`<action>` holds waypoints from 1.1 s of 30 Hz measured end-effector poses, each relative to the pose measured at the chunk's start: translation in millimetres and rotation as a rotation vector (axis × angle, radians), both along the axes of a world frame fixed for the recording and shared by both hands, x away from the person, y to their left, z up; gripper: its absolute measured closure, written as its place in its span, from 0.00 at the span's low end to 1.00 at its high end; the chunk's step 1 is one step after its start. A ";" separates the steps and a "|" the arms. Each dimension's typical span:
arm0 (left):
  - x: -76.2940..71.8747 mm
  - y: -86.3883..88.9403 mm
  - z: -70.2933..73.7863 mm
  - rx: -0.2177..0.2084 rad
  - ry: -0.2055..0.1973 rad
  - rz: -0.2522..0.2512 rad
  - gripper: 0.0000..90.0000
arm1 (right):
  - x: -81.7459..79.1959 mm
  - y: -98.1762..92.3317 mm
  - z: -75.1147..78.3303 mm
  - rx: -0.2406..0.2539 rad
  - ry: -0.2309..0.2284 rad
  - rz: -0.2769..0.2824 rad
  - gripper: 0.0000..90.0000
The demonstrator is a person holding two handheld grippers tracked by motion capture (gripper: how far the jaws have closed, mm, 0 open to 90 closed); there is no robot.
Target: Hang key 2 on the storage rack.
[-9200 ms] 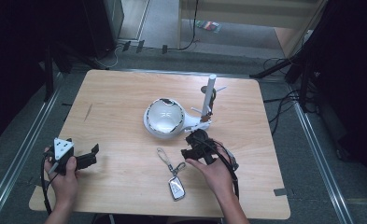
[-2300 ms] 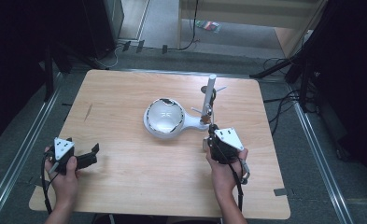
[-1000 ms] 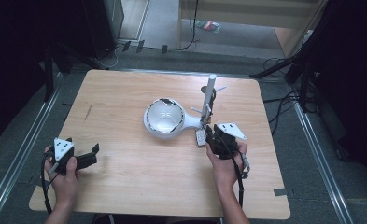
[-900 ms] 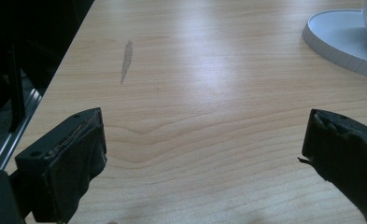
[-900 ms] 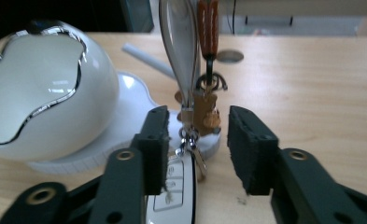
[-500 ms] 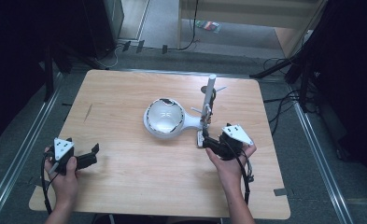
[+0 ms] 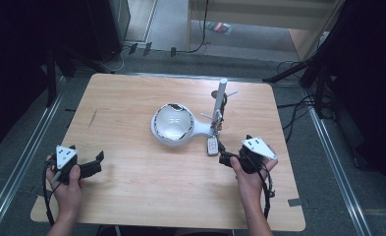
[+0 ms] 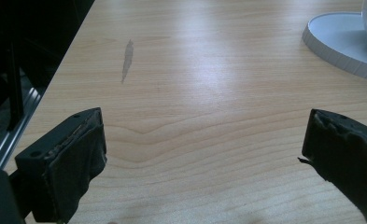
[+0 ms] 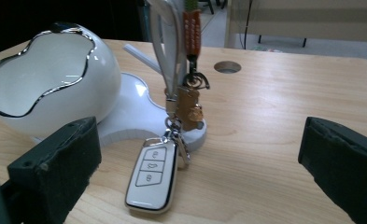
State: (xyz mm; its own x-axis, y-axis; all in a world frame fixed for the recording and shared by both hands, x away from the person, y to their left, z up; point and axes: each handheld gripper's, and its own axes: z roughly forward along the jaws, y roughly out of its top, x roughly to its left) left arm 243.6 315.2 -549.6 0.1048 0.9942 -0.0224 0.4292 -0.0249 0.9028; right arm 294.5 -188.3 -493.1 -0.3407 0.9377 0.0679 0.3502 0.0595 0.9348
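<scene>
A white car key fob (image 7: 212, 145) (image 9: 152, 175) lies on the wooden table (image 7: 156, 196), its ring and orange strap (image 9: 191, 28) hung on the white post (image 7: 221, 98) of a stand. The stand's white egg-shaped bowl (image 7: 173, 122) (image 9: 45, 77) with a silver rim sits left of the post. My right gripper (image 7: 223, 153) (image 9: 195, 172) is just right of the fob; its jaws have just been opening and stand wide, pads off the fob. At the table's front left, my left gripper (image 7: 95, 162) (image 8: 202, 158) is open over bare wood.
A round hole (image 9: 227, 66) pierces the tabletop behind the post. A dark streak (image 8: 127, 58) marks the wood at the left. The stand's white base (image 8: 344, 42) lies far ahead of the left gripper. Metal rails (image 7: 23, 162) and cables run along the floor.
My right gripper's jaws have opened and let go of the key fob, and the hand has drawn back to the right. The fob stays by the post. The left hand is still.
</scene>
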 end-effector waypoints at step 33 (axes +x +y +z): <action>-0.4 0.1 0.1 -0.001 -0.003 0.004 0.00 | -25.5 -70.7 -16.2 -0.016 0.032 -0.098 0.00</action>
State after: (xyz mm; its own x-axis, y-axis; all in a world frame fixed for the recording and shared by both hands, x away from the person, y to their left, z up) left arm 243.2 315.4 -549.5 0.1008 0.9946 -0.0232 0.4266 -0.0222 0.9041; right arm 269.0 -259.1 -509.3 -0.2449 0.9675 0.0622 0.3847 0.0381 0.9223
